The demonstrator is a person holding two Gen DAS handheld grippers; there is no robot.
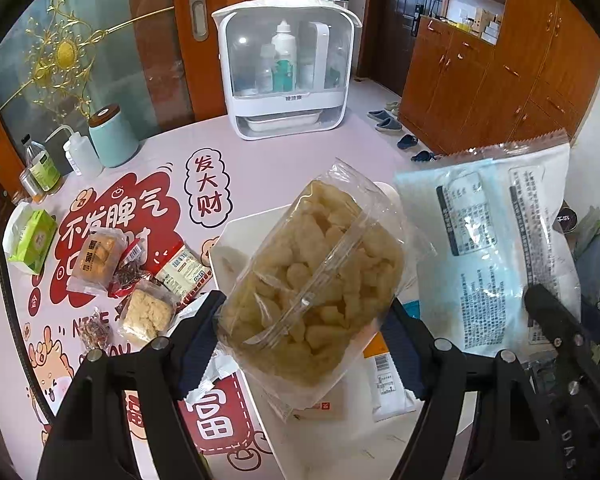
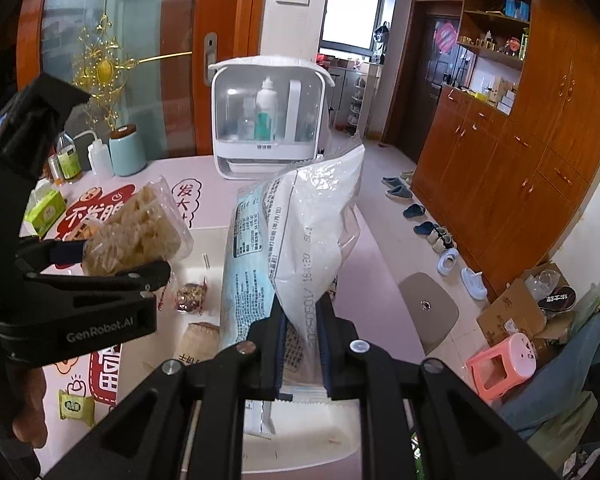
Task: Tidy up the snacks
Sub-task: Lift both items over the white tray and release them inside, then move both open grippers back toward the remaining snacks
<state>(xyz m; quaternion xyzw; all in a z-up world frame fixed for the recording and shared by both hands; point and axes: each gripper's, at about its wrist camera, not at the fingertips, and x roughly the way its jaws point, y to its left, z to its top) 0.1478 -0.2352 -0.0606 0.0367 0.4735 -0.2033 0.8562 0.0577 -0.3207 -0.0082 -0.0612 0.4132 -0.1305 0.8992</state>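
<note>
My left gripper (image 1: pixel 304 320) is shut on a clear bag of pale yellow puffed snacks (image 1: pixel 312 280) and holds it above a white tray (image 1: pixel 236 248). The right wrist view shows that same bag (image 2: pixel 136 232) in the left gripper (image 2: pixel 112 264) at the left. My right gripper (image 2: pixel 302 320) is shut on the lower edge of a blue-and-white printed bag (image 2: pixel 300 232), which stands upright over the tray (image 2: pixel 320 432). In the left wrist view this bag (image 1: pixel 492 248) hangs to the right. Several small wrapped snacks (image 1: pixel 140 280) lie on the tablecloth left of the tray.
A white cabinet with bottles (image 1: pixel 286 68) stands at the table's far edge. A teal canister (image 1: pixel 112 136), a squeeze bottle (image 1: pixel 82 156) and a green tissue box (image 1: pixel 32 240) sit far left. Small packets (image 2: pixel 190 296) lie in the tray. Right of the table are stools (image 2: pixel 428 308) and a person's leg (image 2: pixel 560 380).
</note>
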